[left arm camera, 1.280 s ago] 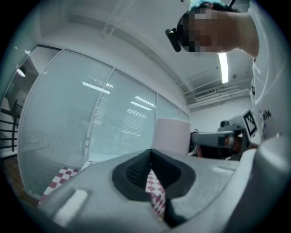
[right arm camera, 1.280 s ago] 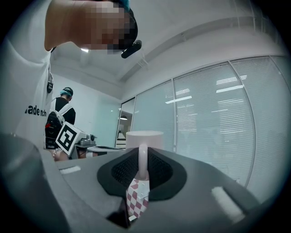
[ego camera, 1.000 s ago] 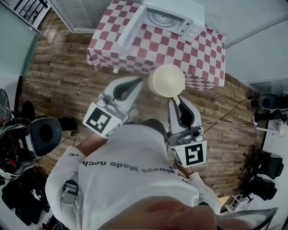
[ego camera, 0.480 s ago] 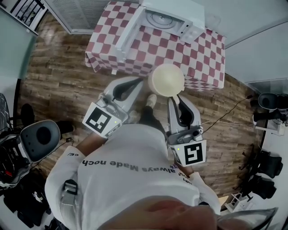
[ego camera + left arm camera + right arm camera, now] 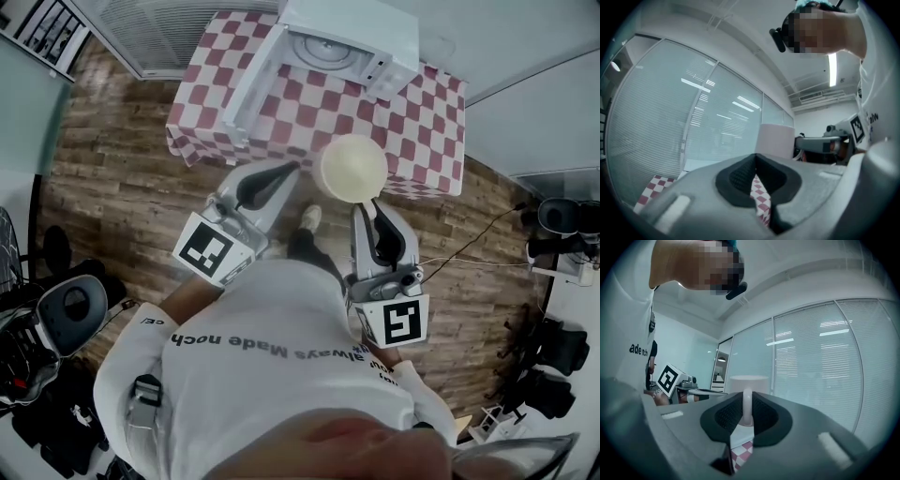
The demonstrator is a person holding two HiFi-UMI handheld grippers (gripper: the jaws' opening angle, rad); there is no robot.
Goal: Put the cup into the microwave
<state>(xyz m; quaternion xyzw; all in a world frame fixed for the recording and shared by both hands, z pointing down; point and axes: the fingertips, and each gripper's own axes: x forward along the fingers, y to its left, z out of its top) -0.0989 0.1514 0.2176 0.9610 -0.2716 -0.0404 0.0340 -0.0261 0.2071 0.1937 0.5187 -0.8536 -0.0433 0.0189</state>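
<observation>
Currently your right gripper point(image 5: 373, 204) pinches the cup point(image 5: 353, 167) by its handle, upright, short of the microwave point(image 5: 349, 39); the open cavity lies straight beyond the cup. Your left gripper point(image 5: 289, 169), jaws pressed together on nothing, hangs nearer the microwave's door point(image 5: 251, 82).

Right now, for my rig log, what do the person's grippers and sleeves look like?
Both the left gripper and right gripper have pale grey moulded bodies with black textured pads. Each carries a cube with black-and-white square markers. The person wears white long sleeves on a top with dark lettering.
</observation>
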